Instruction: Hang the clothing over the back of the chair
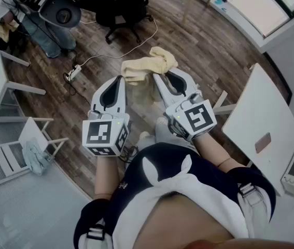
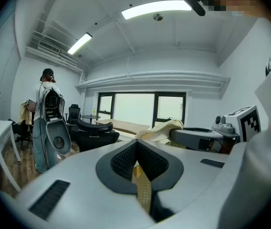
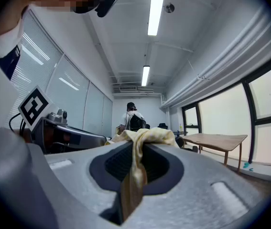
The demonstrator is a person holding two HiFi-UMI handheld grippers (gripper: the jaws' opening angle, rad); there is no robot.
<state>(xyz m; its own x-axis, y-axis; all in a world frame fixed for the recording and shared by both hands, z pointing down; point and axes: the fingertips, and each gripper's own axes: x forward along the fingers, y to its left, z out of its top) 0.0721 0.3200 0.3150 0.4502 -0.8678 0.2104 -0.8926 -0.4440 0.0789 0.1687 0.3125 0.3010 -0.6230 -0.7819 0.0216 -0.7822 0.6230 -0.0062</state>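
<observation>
The left gripper and the right gripper each pinched the yellow clothing between closed fingers, over the wooden floor.

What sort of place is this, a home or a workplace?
Most likely an office or lab workroom: a black swivel chair, plain white tables and long ceiling strip lights point that way.

Bright ceiling strips and windows light fisheye-warped frames with blurred foregrounds.
</observation>
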